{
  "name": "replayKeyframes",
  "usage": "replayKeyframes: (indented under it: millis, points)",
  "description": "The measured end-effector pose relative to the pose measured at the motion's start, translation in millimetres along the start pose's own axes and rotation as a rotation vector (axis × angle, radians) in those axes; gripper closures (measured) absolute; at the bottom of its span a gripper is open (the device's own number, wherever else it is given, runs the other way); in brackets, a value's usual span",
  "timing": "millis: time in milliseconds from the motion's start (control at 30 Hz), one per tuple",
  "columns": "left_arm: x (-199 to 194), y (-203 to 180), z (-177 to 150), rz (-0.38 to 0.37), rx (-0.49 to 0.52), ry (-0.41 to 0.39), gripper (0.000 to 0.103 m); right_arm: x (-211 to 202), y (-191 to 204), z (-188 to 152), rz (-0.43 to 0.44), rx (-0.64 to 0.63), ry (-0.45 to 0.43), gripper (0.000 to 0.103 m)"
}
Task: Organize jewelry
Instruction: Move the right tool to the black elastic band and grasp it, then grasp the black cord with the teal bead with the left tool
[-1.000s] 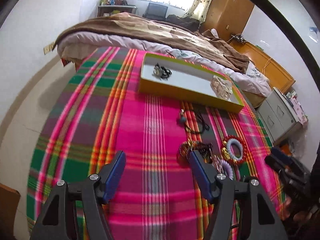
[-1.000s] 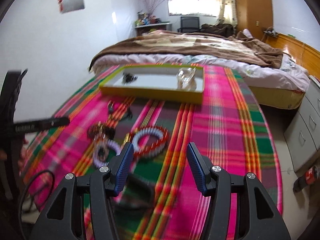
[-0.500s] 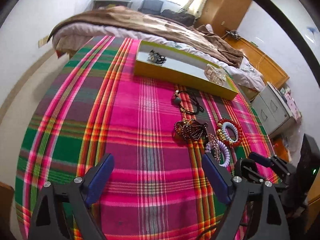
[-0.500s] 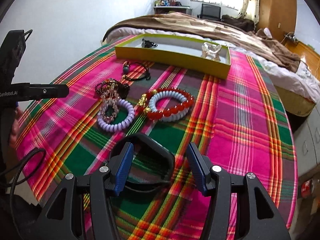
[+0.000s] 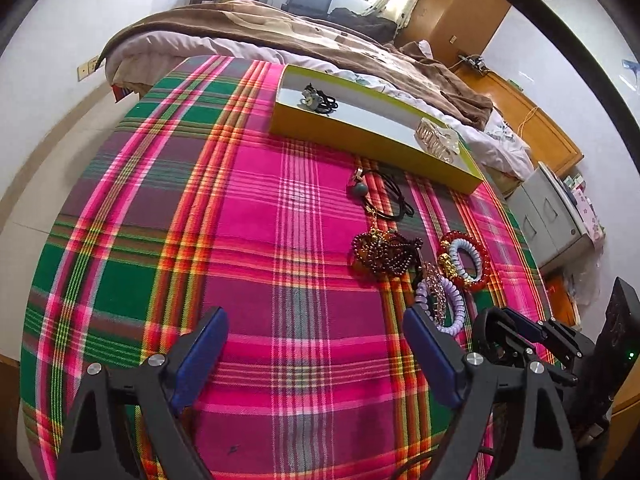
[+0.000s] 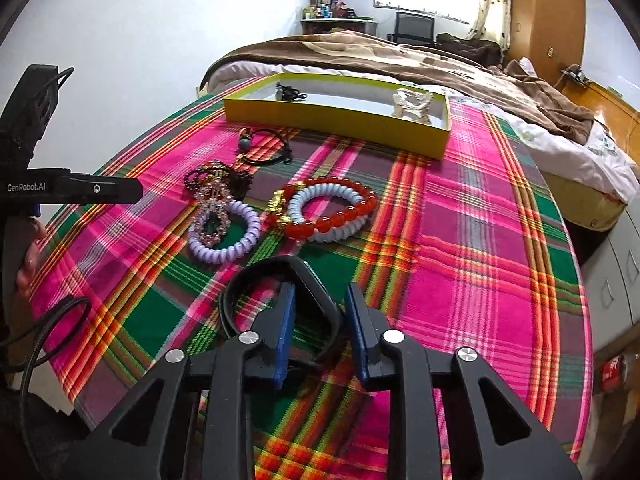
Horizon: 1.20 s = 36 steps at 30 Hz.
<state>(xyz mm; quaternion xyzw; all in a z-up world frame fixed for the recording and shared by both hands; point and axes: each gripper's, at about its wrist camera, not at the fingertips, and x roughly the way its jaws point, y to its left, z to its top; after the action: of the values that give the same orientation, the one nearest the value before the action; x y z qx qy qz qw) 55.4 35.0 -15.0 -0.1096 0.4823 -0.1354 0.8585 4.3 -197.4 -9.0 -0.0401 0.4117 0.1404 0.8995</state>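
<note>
Fingers of the right gripper (image 6: 320, 312) are closing around one side of the black band (image 6: 280, 280) on the plaid cloth (image 6: 480, 240), while the left gripper (image 5: 316, 340) stays spread wide, holding nothing.

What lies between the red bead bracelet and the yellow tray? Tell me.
Only bare plaid cloth lies between the red bead bracelet and the yellow tray, as the right wrist view shows. The black cord necklace sits off to the left.
</note>
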Motion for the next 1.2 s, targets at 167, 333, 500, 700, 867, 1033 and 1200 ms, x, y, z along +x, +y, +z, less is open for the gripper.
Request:
replayKeyframes:
  millis: [167,333,500,700,867,1033,1200]
  points:
    - [6,-3,13,0.005,-0.002,-0.005,0.014,-5,-19,0,-0.013,0.073,-0.020,0.090]
    - [16,-13,34,0.025,0.017,-0.006,0.015,-8,-34,0,-0.031,0.131,-0.036,0.090]
    - [33,-23,56,0.060,0.033,-0.004,0.015,-12,-42,4,-0.037,0.164,-0.053,0.090]
    - [61,-33,74,0.111,0.054,0.015,0.020,-11,-49,9,-0.044,0.185,-0.056,0.090]
    - [77,-37,82,0.133,0.058,0.031,0.024,-9,-52,12,-0.046,0.195,-0.054,0.090]
    - [82,-42,86,0.166,0.077,0.027,0.028,-6,-54,17,-0.042,0.196,-0.053,0.090]
    - [84,-48,85,0.228,0.122,0.012,0.041,-3,-53,19,-0.041,0.194,-0.052,0.090]
